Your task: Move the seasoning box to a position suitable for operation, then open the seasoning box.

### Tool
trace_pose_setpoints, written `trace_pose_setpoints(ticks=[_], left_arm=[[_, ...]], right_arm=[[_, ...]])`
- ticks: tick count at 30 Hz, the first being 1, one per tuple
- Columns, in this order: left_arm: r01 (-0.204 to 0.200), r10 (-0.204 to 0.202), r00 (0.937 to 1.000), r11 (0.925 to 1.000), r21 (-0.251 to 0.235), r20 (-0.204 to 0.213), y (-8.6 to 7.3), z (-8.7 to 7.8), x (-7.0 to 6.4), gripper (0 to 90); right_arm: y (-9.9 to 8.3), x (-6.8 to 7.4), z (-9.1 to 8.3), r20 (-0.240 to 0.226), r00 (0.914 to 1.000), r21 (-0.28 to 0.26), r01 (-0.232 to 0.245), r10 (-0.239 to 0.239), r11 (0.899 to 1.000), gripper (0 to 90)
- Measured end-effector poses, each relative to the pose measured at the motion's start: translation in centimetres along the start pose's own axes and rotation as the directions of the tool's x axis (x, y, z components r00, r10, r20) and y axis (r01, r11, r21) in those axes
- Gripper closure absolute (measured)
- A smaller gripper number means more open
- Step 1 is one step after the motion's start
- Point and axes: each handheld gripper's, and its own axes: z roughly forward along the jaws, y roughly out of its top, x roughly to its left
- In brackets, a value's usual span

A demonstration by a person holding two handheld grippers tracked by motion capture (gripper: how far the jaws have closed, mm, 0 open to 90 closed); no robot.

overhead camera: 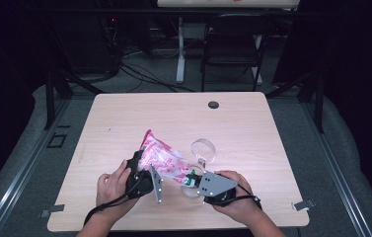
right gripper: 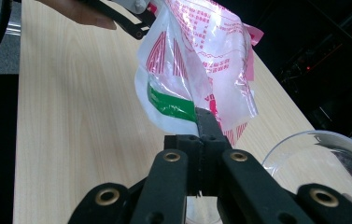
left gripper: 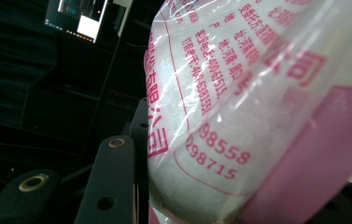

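A clear plastic bag (overhead camera: 163, 157) with pink and red print and white contents hangs tilted just above the table, held between both grippers. My left gripper (overhead camera: 146, 174) is shut on its left side; in the left gripper view the bag (left gripper: 239, 93) bulges against one black finger (left gripper: 113, 182). My right gripper (overhead camera: 190, 179) is shut on the bag's lower corner by a green strip. In the right gripper view the closed jaws (right gripper: 206, 119) pinch the bag's edge (right gripper: 197, 60). A clear round container (overhead camera: 203, 149) stands just right of the bag.
The light wooden table (overhead camera: 173, 113) has a dark grommet hole (overhead camera: 213, 104) near its far edge. The clear container (right gripper: 318, 154) sits close to the right gripper's right side. A black folding chair (overhead camera: 233, 39) and cables lie beyond the table.
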Motion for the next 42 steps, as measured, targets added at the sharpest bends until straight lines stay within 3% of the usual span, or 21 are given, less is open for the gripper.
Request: trace_pose_setpoints(ticks=[42], left_arm=[[-0.051, 0.051, 0.9983, 0.9987, 0.001, -0.027, 0.67, 0.15, 0.20, 61.5]], right_arm=[[-0.73, -0.66, -0.04, -0.003, 0.9972, -0.013, -0.075, 0.075, 0.997, 90.0]])
